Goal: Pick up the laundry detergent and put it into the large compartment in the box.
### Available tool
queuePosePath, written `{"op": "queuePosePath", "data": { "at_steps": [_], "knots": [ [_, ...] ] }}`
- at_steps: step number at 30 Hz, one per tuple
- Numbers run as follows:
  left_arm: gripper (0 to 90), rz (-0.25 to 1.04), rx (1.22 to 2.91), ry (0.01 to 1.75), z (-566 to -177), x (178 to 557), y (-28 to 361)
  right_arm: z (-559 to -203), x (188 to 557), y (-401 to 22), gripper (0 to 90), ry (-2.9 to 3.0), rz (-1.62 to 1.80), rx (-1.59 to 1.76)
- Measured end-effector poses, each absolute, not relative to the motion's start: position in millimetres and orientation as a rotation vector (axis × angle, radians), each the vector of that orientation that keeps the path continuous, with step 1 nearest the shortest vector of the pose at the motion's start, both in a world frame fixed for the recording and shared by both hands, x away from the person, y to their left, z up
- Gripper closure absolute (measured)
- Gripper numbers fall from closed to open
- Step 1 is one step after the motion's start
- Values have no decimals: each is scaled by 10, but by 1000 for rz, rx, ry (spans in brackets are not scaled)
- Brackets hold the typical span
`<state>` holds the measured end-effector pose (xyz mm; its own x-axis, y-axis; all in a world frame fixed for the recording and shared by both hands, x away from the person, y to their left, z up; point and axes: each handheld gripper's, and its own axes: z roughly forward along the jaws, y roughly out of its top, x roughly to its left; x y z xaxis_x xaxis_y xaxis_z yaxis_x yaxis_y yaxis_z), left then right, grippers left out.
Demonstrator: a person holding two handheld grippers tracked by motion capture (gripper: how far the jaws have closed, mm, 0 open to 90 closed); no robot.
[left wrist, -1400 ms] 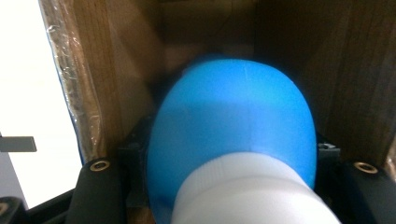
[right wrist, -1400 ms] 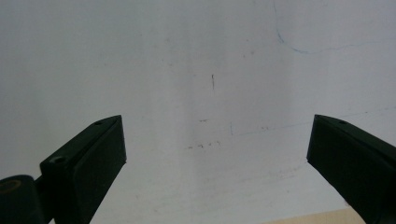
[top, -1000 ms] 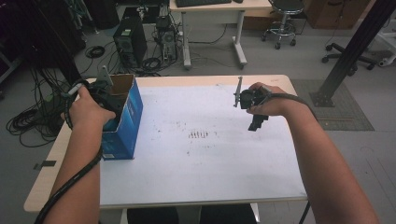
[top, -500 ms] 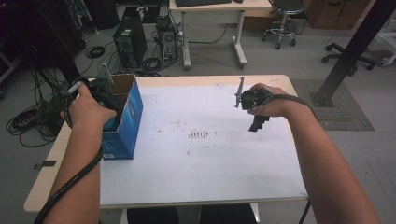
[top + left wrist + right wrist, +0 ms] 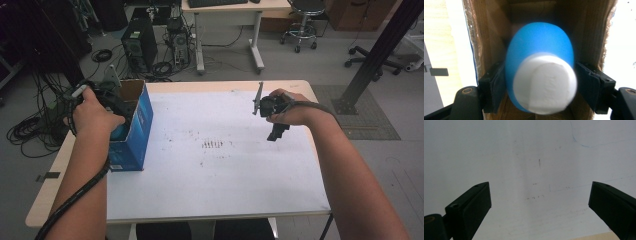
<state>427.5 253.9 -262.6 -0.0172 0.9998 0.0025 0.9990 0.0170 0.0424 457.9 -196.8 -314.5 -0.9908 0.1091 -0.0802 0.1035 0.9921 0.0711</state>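
My left gripper point(image 5: 116, 107) reaches down into an open cardboard box point(image 5: 134, 125) with blue outer walls at the table's left edge. In the left gripper view a blue egg-shaped thing point(image 5: 539, 47) with a white end sits blurred between the jaws of the left gripper point(image 5: 540, 85), inside the brown box walls point(image 5: 584, 37). The jaws have just been opening and the pads point(image 5: 590, 85) stand just off its sides. My right gripper point(image 5: 276, 134) hangs over the white tabletop at the right, pointing down. In its own view the right gripper point(image 5: 540, 202) is open and holds nothing.
The white table sheet point(image 5: 220, 165) carries small dark marks point(image 5: 214, 145) near its middle. A grey plate point(image 5: 258, 97) sticks up from the right gripper. Beyond the table stand a computer tower point(image 5: 140, 47), cables, a desk and office chairs.
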Motion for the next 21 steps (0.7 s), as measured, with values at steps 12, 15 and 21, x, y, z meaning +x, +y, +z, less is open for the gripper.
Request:
{"op": "queuePosePath", "data": {
  "at_steps": [12,15,21],
  "knots": [
    [203,81,2163,2222,-2522,4216,2513,-3107,4563,-2008,44,3046,117,174],
    [200,87,2167,2217,-2485,4200,2496,-3096,4549,-2010,43,3046,117,182],
    [165,106,2168,2223,-2433,4175,2482,-3091,4544,-2006,44,3043,122,169]
  ]
}}
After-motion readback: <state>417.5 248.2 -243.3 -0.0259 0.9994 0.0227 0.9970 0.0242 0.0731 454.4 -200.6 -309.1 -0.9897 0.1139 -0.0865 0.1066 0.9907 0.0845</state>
